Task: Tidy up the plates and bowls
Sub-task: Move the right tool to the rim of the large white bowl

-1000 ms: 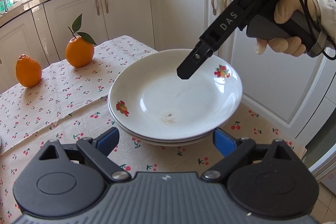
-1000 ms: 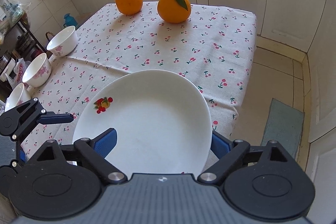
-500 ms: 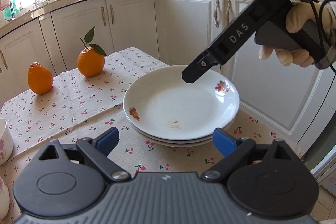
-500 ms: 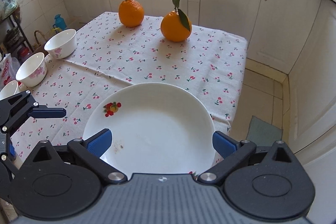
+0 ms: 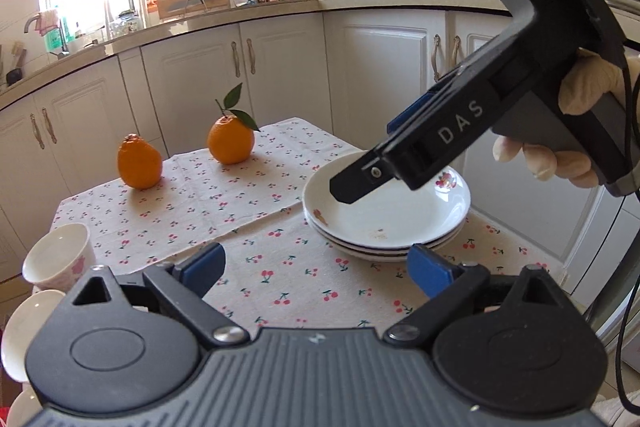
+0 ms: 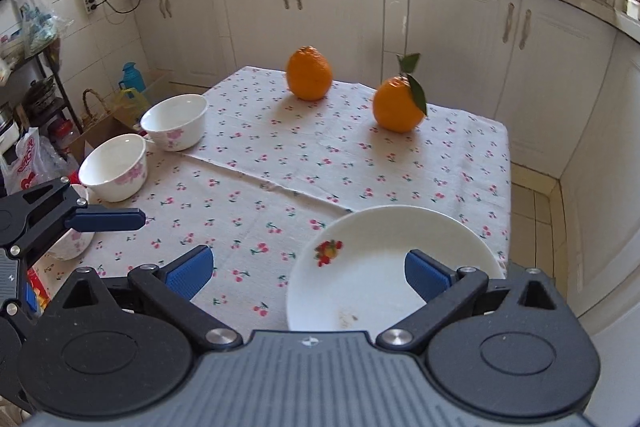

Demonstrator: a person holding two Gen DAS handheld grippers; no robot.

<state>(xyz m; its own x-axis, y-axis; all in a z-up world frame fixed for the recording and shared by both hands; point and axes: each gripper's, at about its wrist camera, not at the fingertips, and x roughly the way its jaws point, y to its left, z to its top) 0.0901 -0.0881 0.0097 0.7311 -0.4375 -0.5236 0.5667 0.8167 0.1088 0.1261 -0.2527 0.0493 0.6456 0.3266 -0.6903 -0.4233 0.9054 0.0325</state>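
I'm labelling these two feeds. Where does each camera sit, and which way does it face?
Left wrist: on the left claw, whose jaws are opening; faces the plate stack, with the right claw and gloved hand above it.
Right wrist: on the right claw, facing across the tablecloth toward the bowls; left claw at left.
Shared: plates, both oranges.

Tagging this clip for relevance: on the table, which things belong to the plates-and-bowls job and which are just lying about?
Job:
- plate stack
- far bowl
- middle bowl
- near bowl, partly hidden behind the left tool

Lying about:
- leafy orange
- plain orange
- tablecloth
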